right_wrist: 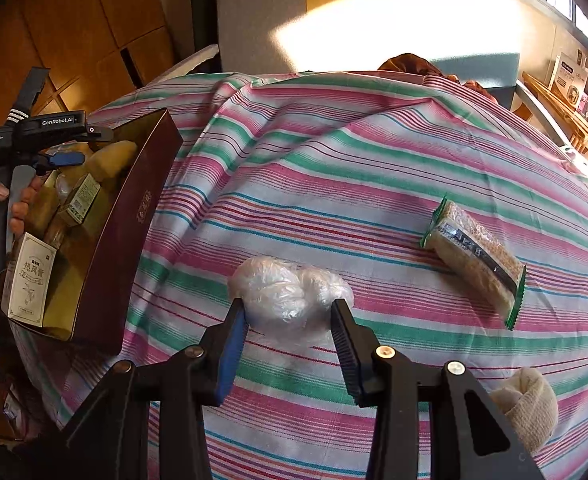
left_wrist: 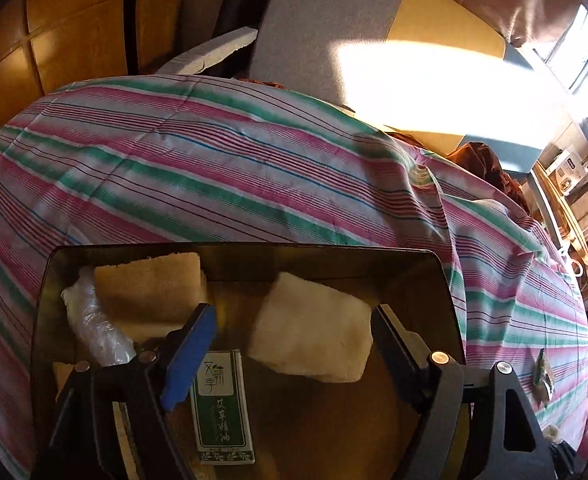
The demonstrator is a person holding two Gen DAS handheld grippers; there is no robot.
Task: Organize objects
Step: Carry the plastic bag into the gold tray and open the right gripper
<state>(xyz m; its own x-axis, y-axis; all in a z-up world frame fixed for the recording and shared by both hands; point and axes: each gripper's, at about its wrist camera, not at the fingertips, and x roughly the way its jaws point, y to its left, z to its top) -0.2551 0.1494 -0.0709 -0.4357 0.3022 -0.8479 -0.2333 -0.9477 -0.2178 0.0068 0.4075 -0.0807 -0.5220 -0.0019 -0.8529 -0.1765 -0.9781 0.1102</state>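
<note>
My left gripper [left_wrist: 294,316] is open over a dark red box [left_wrist: 238,250]. A pale folded cloth [left_wrist: 314,336] lies between its fingers, touching the right one. The box also holds a tan cloth [left_wrist: 150,288], a plastic-wrapped roll [left_wrist: 94,328] and a green carton [left_wrist: 222,404]. In the right wrist view the box [right_wrist: 134,216] stands at the left with the left gripper [right_wrist: 60,159] above it. My right gripper [right_wrist: 290,312] brackets a clear plastic-wrapped bundle [right_wrist: 286,292] on the striped cloth; its fingers touch or nearly touch both sides.
A green-edged snack packet [right_wrist: 474,260] lies on the striped cloth [right_wrist: 374,168] to the right. A cream cloth roll [right_wrist: 530,404] sits at the lower right. A grey chair [right_wrist: 262,20] and wooden shelves [right_wrist: 566,120] stand beyond the bed.
</note>
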